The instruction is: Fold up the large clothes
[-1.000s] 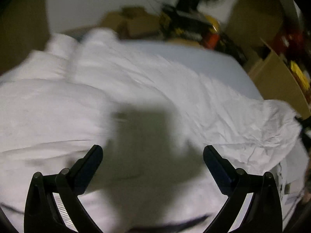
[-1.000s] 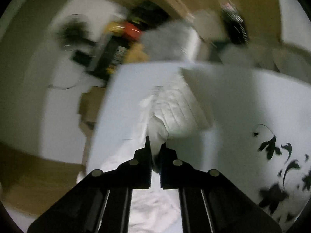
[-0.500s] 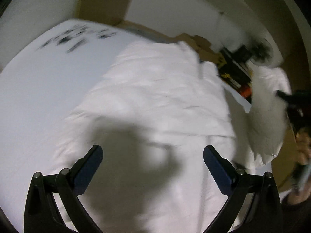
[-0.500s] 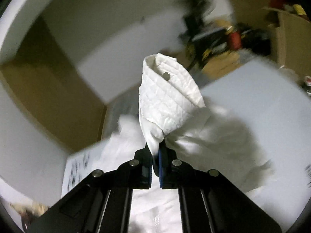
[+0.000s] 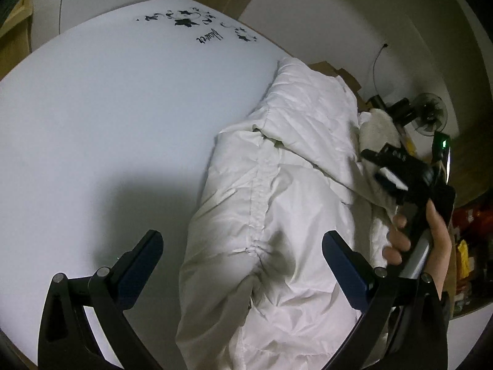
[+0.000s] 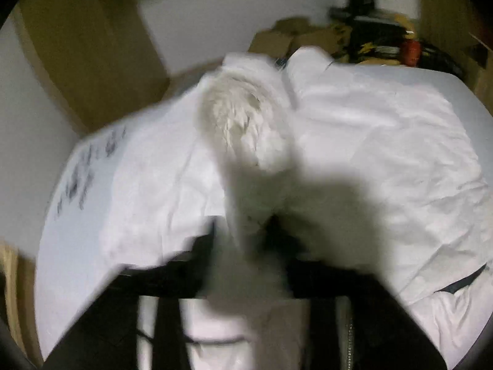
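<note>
Both grippers open: left (image 5: 242, 260) empty, right (image 6: 242, 231) just released white jacket (image 5: 286, 203) (blurred)

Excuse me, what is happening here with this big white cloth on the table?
A person is folding a white padded jacket on a white table, with a gripper in each hand. The right gripper carried a fleecy-lined part of the jacket over the rest, and its fingers have just been opening; the fabric is still between them. The left gripper hovers open above the jacket, holding nothing.
</note>
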`<state>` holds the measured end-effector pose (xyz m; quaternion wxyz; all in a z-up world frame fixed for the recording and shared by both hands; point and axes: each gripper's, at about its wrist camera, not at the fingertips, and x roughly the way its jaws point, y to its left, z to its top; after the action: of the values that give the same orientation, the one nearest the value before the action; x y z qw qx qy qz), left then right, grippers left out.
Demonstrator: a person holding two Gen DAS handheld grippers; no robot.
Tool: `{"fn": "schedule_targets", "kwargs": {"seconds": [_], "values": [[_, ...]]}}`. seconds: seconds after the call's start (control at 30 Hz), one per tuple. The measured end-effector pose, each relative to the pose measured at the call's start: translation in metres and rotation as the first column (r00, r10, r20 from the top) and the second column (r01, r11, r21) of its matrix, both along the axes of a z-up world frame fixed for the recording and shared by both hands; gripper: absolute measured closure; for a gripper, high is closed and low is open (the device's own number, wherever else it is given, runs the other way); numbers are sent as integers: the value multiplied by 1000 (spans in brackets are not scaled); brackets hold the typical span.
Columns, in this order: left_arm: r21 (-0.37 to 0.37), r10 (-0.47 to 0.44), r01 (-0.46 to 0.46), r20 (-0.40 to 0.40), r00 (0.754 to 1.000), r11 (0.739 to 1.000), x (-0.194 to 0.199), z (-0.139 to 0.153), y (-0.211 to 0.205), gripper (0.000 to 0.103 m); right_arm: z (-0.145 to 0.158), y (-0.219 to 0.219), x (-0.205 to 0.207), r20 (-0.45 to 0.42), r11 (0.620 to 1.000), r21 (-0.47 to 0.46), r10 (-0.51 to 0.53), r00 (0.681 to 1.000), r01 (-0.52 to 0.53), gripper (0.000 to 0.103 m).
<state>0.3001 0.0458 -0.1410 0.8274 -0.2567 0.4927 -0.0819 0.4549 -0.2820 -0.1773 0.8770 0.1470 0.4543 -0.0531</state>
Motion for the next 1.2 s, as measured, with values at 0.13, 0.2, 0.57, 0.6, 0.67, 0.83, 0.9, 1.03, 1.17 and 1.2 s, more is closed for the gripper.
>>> {"fn": "schedule_targets", "kwargs": {"seconds": [0.13,0.2,0.57,0.6,0.67,0.83,0.9,1.03,1.17,1.2], "values": [[-24,-13,13,11,1000,1000,-6,2,1,0,34,-32,-29,104,989,139,-57,993,42,42],[-26,-12,12,17,1000,1000,-6,4,-2,0,53,-56,-29,162,975,189,-146,976,114,43],[-19,-9,10,40,999,1000,-18,20,12,0,0,-86,12,-62,965,258,60,996,-42,42],[-25,1,0,36,999,1000,-20,19,21,0,11,-92,-4,-21,953,297,73,997,-63,41],[-59,6,-5,13,1000,998,-23,14,39,0,41,-108,-60,81,938,328,91,993,-113,29],[-136,-31,16,-105,994,991,-24,-18,64,0,57,-174,-190,97,961,274,-11,995,-16,18],[-194,-86,63,-110,990,979,-23,-26,60,0,42,-204,-238,37,951,305,-67,997,53,18],[-262,-201,174,-81,976,949,-16,-34,38,0,11,-245,-301,-61,929,332,-150,987,162,18],[-289,-301,266,-84,950,920,-5,-43,11,0,-18,-268,-324,-129,880,421,-181,975,219,17],[-313,-330,289,-85,940,905,-1,-47,4,0,-23,-272,-324,-139,870,435,-191,972,233,17]]}}
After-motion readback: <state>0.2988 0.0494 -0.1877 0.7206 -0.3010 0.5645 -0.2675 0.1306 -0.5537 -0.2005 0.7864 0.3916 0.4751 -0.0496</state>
